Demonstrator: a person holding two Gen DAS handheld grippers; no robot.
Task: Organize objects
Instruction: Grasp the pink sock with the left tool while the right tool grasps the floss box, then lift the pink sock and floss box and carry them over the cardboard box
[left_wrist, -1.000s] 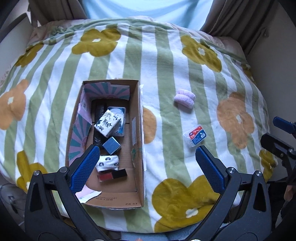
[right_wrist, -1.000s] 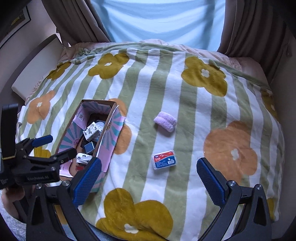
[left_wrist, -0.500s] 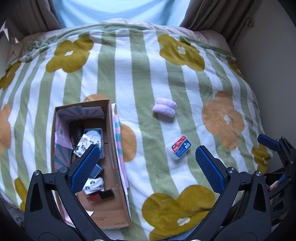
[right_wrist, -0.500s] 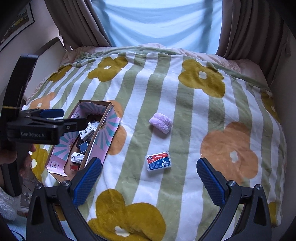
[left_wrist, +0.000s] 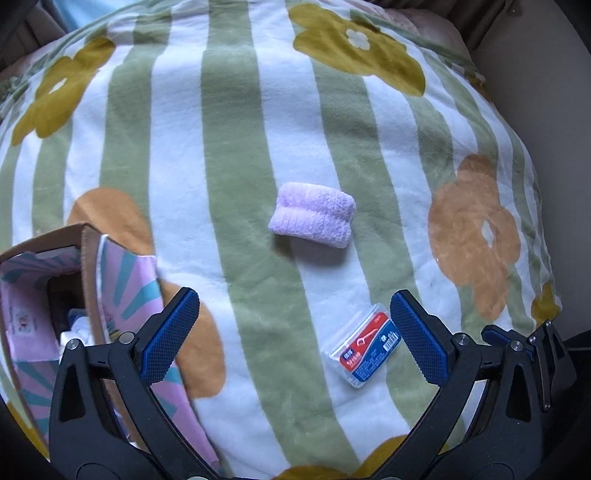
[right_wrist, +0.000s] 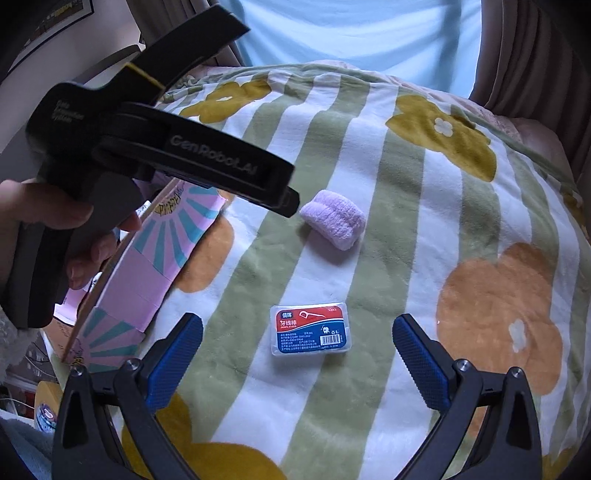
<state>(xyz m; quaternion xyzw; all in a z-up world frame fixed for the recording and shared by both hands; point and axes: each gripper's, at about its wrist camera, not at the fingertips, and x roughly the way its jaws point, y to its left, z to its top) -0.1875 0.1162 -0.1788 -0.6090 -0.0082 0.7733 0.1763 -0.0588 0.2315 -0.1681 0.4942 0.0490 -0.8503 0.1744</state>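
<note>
A rolled lilac sock pair (left_wrist: 313, 215) lies on the striped flower blanket (left_wrist: 229, 155), ahead of my open, empty left gripper (left_wrist: 293, 338). It also shows in the right wrist view (right_wrist: 334, 219). A red and blue dental floss box (left_wrist: 365, 350) lies by the left gripper's right finger, and between the fingers of my open, empty right gripper (right_wrist: 297, 356) in its own view (right_wrist: 310, 334). The cardboard box (left_wrist: 86, 258) with pink and teal flaps sits at the left, partly cut off. The left gripper's body (right_wrist: 159, 147) reaches in above the box (right_wrist: 155, 266) towards the socks.
The blanket (right_wrist: 424, 192) covers a rounded bed, dropping off at the right towards a beige wall (left_wrist: 546, 92). Curtains (right_wrist: 535, 51) and a bright window lie beyond. The right gripper's tips (left_wrist: 517, 341) show at the lower right of the left wrist view.
The left gripper has swung right and forward, away from the cardboard box and towards the socks. The right gripper has moved closer to the floss box. Both stayed open.
</note>
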